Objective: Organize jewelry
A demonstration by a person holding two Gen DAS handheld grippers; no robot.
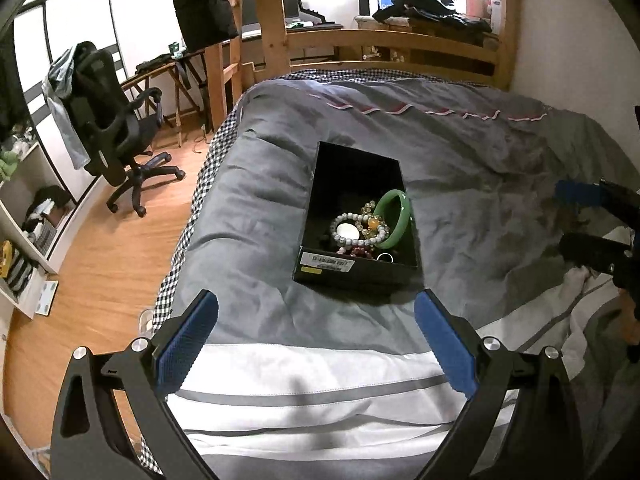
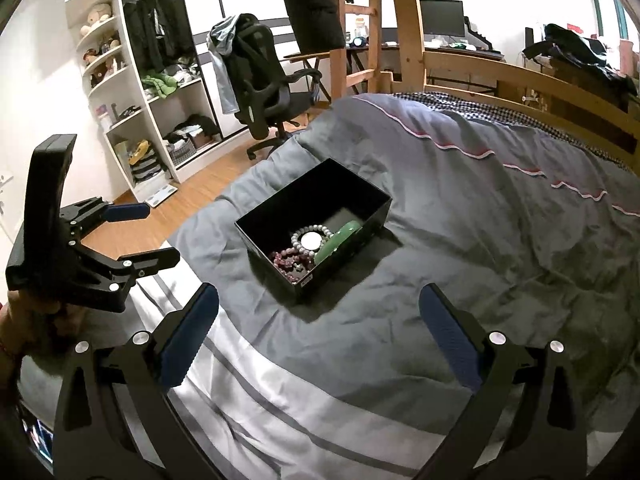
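Box on the bed

The box sits mid-bed, bracelets piled inside at its near end.

From my left wrist view the right gripper is cut off at the frame's right edge, and the black box's label print is too small to read.

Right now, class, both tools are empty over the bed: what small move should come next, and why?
Probably ease the right tool forward over the black box. Both tools, the left tool included, are open and empty, and the green bangle lies on top among the bead bracelets.
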